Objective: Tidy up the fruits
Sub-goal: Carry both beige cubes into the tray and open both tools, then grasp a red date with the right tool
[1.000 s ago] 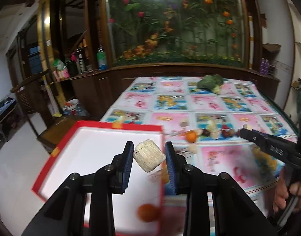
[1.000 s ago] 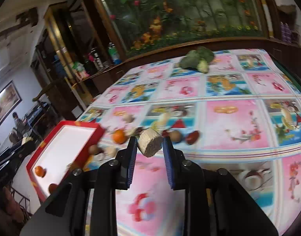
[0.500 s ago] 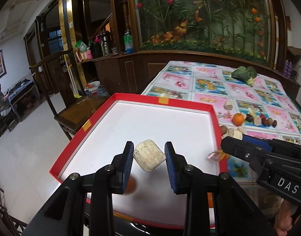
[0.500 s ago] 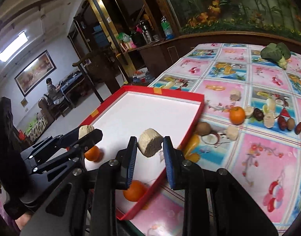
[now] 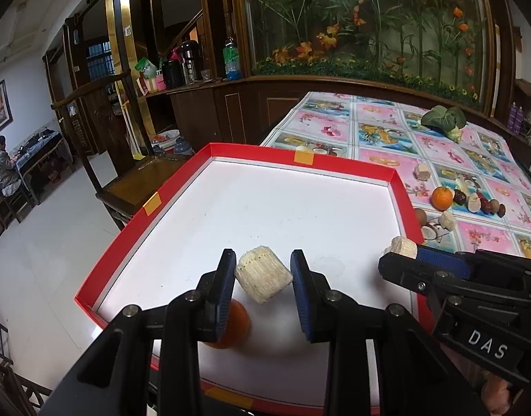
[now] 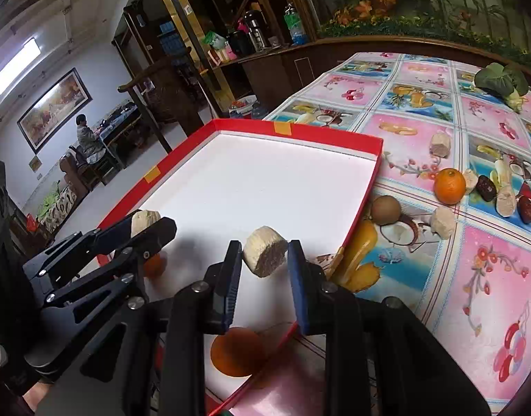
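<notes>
My left gripper (image 5: 263, 270) is shut on a pale ribbed chunk (image 5: 263, 282) and hangs low over the near part of the red-rimmed white tray (image 5: 300, 163). An orange (image 5: 232, 326) lies in the tray, partly hidden under the left finger. My right gripper (image 6: 264, 260) is shut on a second pale round chunk (image 6: 265, 254) above the tray's near right edge (image 6: 366, 201). Each gripper shows in the other view with its chunk: the right gripper (image 5: 402, 249) beside the tray's right rim, the left gripper (image 6: 149, 223) over the near left side. Two oranges (image 6: 236, 350) (image 6: 154, 265) sit in the tray.
On the patterned tablecloth right of the tray lie an orange (image 6: 449, 181), a kiwi (image 6: 386, 209), a yellow fruit (image 6: 357, 253), several pale chunks and dark dates (image 6: 485, 187). A leafy green vegetable (image 6: 501, 81) sits far back. A wooden chair (image 5: 133, 187) stands left of the tray.
Both grippers have swung left from over the tablecloth to over the tray and come lower, each still holding its chunk. In the last half second they moved only slightly.
</notes>
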`<state>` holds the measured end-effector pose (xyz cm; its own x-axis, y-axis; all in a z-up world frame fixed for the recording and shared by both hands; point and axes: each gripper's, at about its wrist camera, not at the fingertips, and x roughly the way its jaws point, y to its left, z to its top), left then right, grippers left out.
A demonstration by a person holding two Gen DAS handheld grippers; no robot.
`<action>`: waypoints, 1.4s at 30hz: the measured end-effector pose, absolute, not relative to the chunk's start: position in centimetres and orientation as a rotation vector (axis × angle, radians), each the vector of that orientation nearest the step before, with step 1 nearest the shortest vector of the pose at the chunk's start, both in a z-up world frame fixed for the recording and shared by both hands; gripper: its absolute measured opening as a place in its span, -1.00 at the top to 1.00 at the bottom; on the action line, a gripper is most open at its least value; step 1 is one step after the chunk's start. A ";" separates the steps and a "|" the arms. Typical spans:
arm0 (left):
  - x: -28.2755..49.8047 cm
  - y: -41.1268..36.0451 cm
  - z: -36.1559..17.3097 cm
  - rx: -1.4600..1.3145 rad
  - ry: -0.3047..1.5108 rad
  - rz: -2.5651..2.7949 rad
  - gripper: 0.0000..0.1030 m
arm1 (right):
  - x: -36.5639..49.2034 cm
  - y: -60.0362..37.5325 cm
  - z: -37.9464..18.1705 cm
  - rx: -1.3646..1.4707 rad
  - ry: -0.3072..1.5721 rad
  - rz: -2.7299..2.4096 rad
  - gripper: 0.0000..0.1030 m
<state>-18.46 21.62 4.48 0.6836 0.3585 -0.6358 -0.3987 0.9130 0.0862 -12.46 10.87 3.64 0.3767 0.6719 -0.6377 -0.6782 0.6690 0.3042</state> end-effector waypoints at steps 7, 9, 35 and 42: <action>-18.0 22.2 3.5 -0.065 0.735 0.430 0.38 | -11.9 11.3 2.7 -0.008 0.849 0.871 0.43; -17.9 22.2 3.3 -0.054 0.738 0.438 0.38 | -11.9 11.3 2.7 -0.006 0.855 0.879 0.43; -16.8 14.3 6.0 0.044 0.725 0.289 -0.36 | -7.6 -4.4 5.1 0.108 0.768 0.721 0.38; -14.4 9.9 5.7 0.077 0.770 0.148 -0.36 | -3.9 -10.3 3.8 0.129 0.817 0.549 0.38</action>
